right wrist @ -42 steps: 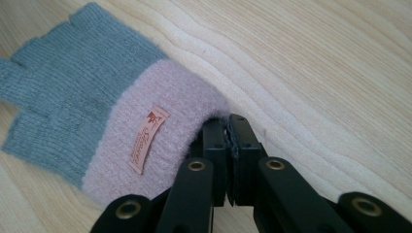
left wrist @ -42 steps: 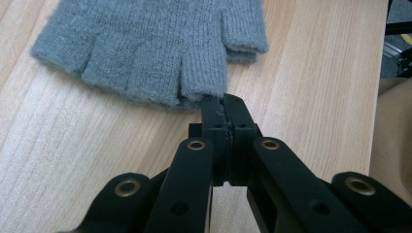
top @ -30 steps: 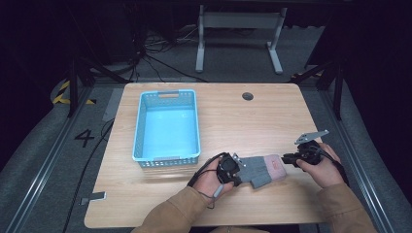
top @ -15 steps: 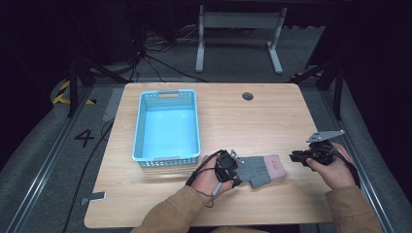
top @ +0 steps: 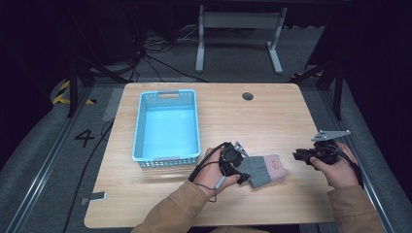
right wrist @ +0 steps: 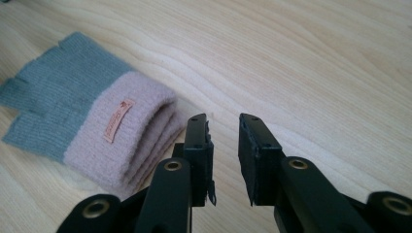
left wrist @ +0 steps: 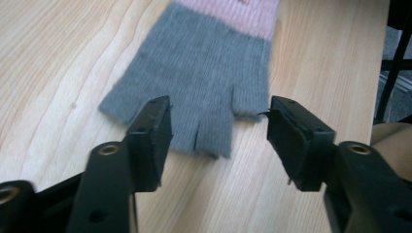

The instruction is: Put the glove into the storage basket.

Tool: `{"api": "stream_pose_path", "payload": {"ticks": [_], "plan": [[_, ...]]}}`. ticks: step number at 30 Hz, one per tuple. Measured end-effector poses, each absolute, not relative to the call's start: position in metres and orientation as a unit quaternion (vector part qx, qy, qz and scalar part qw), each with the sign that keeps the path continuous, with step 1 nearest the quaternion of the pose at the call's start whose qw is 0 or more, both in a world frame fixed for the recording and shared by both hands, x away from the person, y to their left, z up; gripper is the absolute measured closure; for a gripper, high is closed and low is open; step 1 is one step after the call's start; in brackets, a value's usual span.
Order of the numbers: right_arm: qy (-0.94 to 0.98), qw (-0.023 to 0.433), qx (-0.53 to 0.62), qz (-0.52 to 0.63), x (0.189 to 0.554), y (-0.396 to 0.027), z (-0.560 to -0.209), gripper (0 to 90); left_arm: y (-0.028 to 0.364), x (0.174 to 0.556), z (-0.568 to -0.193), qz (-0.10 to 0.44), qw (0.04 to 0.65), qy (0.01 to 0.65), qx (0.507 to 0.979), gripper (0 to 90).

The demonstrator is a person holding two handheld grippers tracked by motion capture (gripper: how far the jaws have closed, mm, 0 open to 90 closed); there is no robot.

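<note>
Left gripper (left wrist: 218, 131) off glove (left wrist: 204, 87); label (right wrist: 118, 121)

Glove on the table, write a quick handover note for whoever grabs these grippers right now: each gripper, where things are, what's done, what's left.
Left gripper: open, jaws have just been opening, nothing pinched; the grey finger end of the glove lies flat on the table just ahead of it.
Right gripper: open, jaws just widened a little, nothing between them; it sits off the glove's pink cuff, not touching.
Blue basket: at the table's left, nothing in it.
Done: glove folded and laid flat, released.
Left: probably pick the glove up and put it in the basket.
</note>
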State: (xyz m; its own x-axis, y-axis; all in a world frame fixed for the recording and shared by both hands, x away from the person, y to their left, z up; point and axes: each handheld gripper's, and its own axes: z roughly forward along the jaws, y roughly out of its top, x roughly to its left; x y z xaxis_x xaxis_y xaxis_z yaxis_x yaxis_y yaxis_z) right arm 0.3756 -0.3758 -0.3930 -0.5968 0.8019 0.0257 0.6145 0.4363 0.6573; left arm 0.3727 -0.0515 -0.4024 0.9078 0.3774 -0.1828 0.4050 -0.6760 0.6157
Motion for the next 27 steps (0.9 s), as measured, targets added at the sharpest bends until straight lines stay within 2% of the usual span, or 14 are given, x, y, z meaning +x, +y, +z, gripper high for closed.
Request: {"api": "stream_pose_path", "payload": {"ticks": [8,27], "plan": [[0.827,0.152,0.432,0.325,0.374,-0.382,-0.389,75.1,-0.068,0.39,-0.406,-0.024,0.353,0.215,0.91,32.5],[0.827,0.141,0.428,0.335,0.375,-0.382,-0.39,71.8,-0.11,0.407,-0.431,-0.037,0.337,0.203,0.919,23.9]]}}
